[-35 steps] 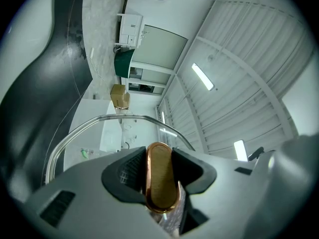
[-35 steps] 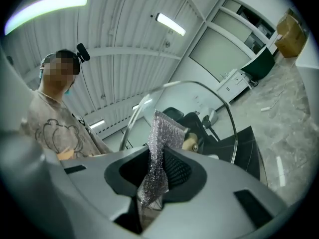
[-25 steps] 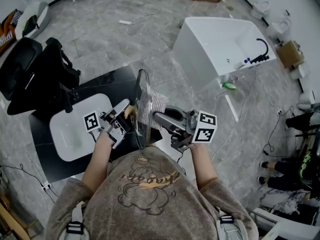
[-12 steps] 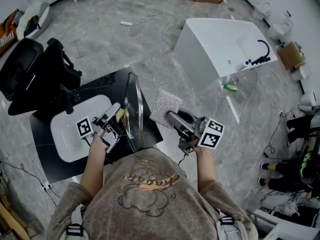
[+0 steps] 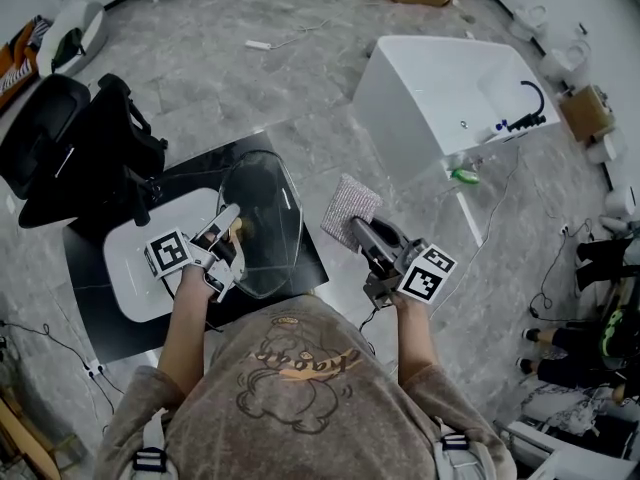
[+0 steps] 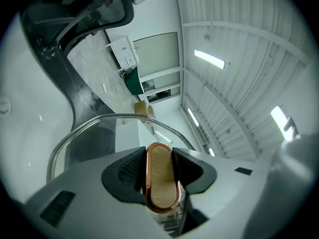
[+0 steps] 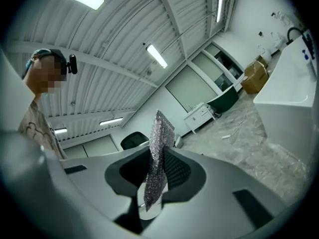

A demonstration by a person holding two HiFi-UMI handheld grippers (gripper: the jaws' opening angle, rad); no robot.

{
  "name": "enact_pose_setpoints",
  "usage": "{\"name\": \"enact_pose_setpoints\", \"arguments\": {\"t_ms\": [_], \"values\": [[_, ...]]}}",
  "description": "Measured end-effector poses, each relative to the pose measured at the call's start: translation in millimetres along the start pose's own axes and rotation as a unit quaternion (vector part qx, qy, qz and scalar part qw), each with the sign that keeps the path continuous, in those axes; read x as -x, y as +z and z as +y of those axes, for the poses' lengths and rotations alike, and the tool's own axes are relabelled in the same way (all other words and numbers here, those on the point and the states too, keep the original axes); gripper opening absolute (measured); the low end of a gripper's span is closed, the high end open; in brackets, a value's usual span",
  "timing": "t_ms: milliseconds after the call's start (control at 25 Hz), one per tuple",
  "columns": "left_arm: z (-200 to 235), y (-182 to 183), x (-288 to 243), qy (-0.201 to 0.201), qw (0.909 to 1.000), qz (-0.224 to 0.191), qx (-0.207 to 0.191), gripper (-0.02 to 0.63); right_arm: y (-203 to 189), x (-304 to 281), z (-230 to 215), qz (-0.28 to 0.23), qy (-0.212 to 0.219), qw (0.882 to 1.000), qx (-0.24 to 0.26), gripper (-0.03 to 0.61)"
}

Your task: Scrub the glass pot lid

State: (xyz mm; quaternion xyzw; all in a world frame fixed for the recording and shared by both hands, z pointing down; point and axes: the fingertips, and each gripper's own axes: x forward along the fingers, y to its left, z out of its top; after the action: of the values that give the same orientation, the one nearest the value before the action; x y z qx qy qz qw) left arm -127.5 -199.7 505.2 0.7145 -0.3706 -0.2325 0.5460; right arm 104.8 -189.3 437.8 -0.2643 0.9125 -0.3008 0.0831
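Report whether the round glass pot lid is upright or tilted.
Tilted: the lid shows a broad oval face from above, handle clamped in the left gripper.

Lid (image 5: 262,223): clear glass, silver rim. Knob (image 6: 160,178): tan, copper-edged. Scrubber (image 5: 350,210): silver glitter mesh. Table (image 5: 90,318): black. Floor (image 5: 220,88), 12 o'clock: grey marbled.

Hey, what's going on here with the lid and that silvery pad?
A person works on a glass pot lid with two handheld tools. The left tool grips the lid's wooden knob, holding it over the black table. The right tool pinches a silver mesh scrubber, which sits apart from the glass right now.
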Motion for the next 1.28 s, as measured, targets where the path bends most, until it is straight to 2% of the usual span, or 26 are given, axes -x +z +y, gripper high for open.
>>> {"name": "enact_pose_setpoints", "arguments": {"t_ms": [40,120,280,360,560,760,880,1000,1280], "values": [[3.8,0.0,-1.4,0.034,0.9989,0.011,-0.032,0.178,-1.1,-0.2,-2.9,0.001,-0.011,1.000,0.005,0.084],[8.3,-1.2,-4.8,0.094,0.9910,0.034,-0.088,0.178,-3.0,-0.3,-7.5,0.003,-0.028,1.000,0.011,0.084],[10.2,-10.1,-14.9,0.168,0.9663,0.070,-0.182,0.178,-8.4,2.0,-9.6,0.008,-0.039,0.999,0.011,0.084],[14.7,-12.8,-19.3,0.186,0.9556,0.084,-0.213,0.179,-11.9,0.2,-8.0,0.009,-0.037,0.999,0.008,0.084],[32.9,-15.8,-31.8,0.211,0.9373,0.113,-0.253,0.178,-21.0,-6.8,-4.5,0.015,-0.031,0.999,0.005,0.084],[60.1,-28.4,-47.5,0.249,0.9007,0.157,-0.320,0.178,-31.5,-10.2,-1.7,0.020,-0.030,0.999,0.002,0.084],[77.5,-36.5,-57.7,0.264,0.8857,0.178,-0.338,0.179,-36.7,-12.1,0.2,0.025,-0.031,0.999,-0.002,0.084],[93.6,-43.6,-66.5,0.273,0.8808,0.189,-0.337,0.179,-39.9,-12.7,1.5,0.026,-0.030,0.999,-0.004,0.084],[124.1,-53.2,-73.6,0.289,0.8773,0.209,-0.321,0.179,-43.8,-9.0,1.3,0.023,-0.032,0.999,-0.006,0.084]]}}
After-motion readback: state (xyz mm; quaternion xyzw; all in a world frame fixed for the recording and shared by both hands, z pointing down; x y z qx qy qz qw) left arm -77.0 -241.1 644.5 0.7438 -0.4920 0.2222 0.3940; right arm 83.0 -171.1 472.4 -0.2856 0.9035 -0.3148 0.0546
